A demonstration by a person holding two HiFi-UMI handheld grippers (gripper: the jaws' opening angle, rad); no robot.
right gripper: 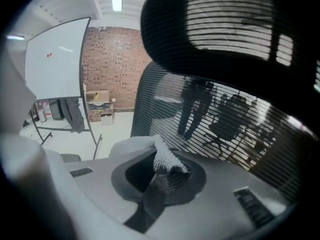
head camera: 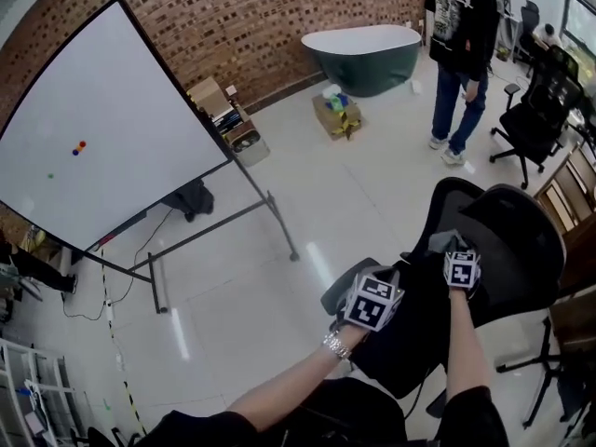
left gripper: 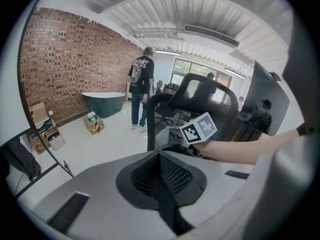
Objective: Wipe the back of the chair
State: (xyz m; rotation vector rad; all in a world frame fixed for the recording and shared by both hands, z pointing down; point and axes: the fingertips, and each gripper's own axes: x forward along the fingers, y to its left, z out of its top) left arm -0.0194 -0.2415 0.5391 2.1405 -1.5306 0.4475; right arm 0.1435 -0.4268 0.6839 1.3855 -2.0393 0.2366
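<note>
Brick wall (head camera: 279, 26), two chairs (head camera: 507, 240) (head camera: 535, 119), one cloth (right gripper: 167, 159), two grippers (left gripper: 160, 159) (right gripper: 159, 176)

A black office chair (head camera: 510, 240) with a slatted mesh back (right gripper: 225, 126) and a curved headrest (right gripper: 215, 24) stands upright. A small pale grey cloth (right gripper: 166, 159) with a nubby texture is bunched and pinched in the closed jaws of the right gripper (right gripper: 161, 176), close against the mesh back, just below the headrest.

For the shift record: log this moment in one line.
right gripper: shut on cloth, at chair back | left gripper: shut, empty
</note>
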